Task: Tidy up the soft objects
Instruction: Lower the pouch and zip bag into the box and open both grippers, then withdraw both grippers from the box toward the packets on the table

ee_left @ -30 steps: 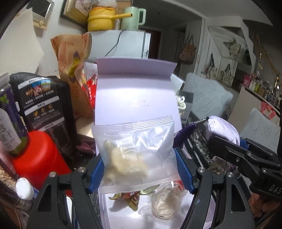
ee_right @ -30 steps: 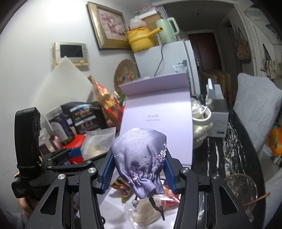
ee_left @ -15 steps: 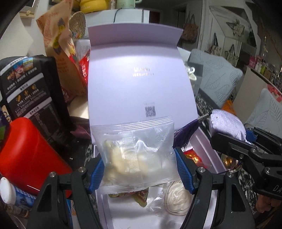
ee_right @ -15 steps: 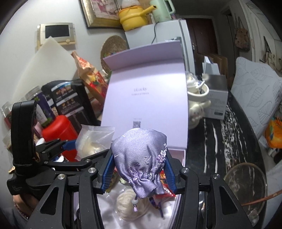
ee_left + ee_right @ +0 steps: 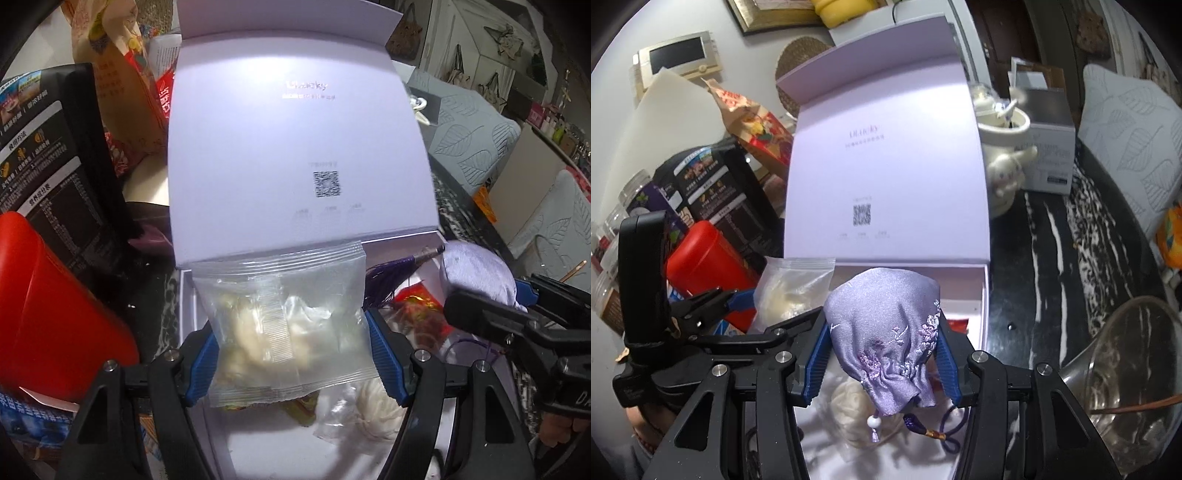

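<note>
Now both grippers sit lower and nearer the open lilac box than a second ago: its raised lid, which earlier shared the views with the fridge, the yellow pot and the green jug, fills most of each, and the printed square code on the lid is plain to read. At the far left the red container looms larger and closer beside the box than before. Next, the left gripper pinches the clear plastic packet of pale contents between its blue pads, the grip unchanged, and the packet hangs over the left front part of the box's tray, above a white bundle in clear wrap and a red wrapper lying inside. To the right, the right gripper is clamped on the lilac embroidered pouch, its gathered mouth, bead and purple tassel cord dangling toward the camera; the pouch hangs over the tray's right half, where earlier it hung in front of the lid. Farther right, the dark marbled tabletop and the glass bowl show more fully than before.
</note>
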Available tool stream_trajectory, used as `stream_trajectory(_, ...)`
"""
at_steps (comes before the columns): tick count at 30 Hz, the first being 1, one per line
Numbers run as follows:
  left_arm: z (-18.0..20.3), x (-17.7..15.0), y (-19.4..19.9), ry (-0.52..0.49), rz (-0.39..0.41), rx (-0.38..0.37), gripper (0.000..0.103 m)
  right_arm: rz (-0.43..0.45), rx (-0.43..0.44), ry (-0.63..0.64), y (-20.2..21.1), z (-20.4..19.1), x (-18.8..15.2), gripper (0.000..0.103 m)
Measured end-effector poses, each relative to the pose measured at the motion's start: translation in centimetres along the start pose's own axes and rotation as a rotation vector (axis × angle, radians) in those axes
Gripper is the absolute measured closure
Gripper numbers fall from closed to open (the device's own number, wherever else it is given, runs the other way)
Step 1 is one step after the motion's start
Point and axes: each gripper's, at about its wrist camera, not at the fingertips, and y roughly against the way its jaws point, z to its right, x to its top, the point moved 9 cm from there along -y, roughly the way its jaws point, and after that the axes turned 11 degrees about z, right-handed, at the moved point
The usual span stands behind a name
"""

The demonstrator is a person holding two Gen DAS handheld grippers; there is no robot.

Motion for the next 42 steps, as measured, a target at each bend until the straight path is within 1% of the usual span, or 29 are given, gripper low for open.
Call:
stream_trajectory(4,-0.2,-0.2,-0.3,-0.016,-0.008,0.024,0.030,-0.034,0.002,0.004,-0.9,0.0,-0.8,0.052)
stream_trajectory(7,-0.5,-0.5,-0.7,-0.031,-0.029,0.052,0.030,-0.052,-0.009,0.009,-1.4,0.1,-1.2,0.052)
stream_trajectory(9,-0.4,-0.7,-1.0,-0.040,-0.046,0.059,0.029,-0.063,-0.018,0.008,-1.7,0.3,-1.5,0.051)
stream_trajectory(11,-0.3,-1.0,-1.3,-0.049,-0.060,0.064,0.029,-0.080,-0.024,0.002,-2.1,0.5,-1.8,0.047)
stream_trajectory(15,0.1,-1.4,-1.9,-0.070,-0.087,0.067,0.026,-0.111,-0.036,-0.003,-2.8,0.7,-2.4,0.047)
stream_trajectory(19,0.5,-2.7,-3.0,-0.056,-0.161,0.049,0.026,-0.110,-0.036,0.002,-2.9,0.7,-2.5,0.038)
stream_trajectory(20,0.6,-2.7,-3.1,-0.054,-0.163,0.043,0.026,-0.114,-0.041,0.004,-2.8,0.8,-2.5,0.035)
stream_trajectory(22,0.7,-2.8,-3.0,-0.052,-0.164,0.043,0.026,-0.111,-0.054,0.009,-2.7,0.9,-2.4,0.035)
stream_trajectory(25,0.9,-2.5,-2.6,-0.049,-0.152,0.041,0.026,-0.103,-0.060,0.011,-2.3,1.0,-2.0,0.035)
stream_trajectory(29,0.9,-1.5,-1.3,-0.061,-0.106,0.060,0.026,-0.070,-0.055,0.030,-1.2,0.4,-1.3,0.032)
stream_trajectory(33,0.8,-0.4,0.3,-0.058,-0.054,0.086,0.026,-0.031,-0.061,0.065,0.0,-0.4,-0.5,0.032)
stream_trajectory(38,0.4,1.2,2.2,-0.080,-0.002,0.123,0.026,0.005,-0.066,0.096,1.5,-1.3,0.4,0.032)
stream_trajectory(42,0.5,2.0,3.8,-0.067,0.026,0.117,0.026,0.031,-0.068,0.107,3.0,-2.0,1.3,0.032)
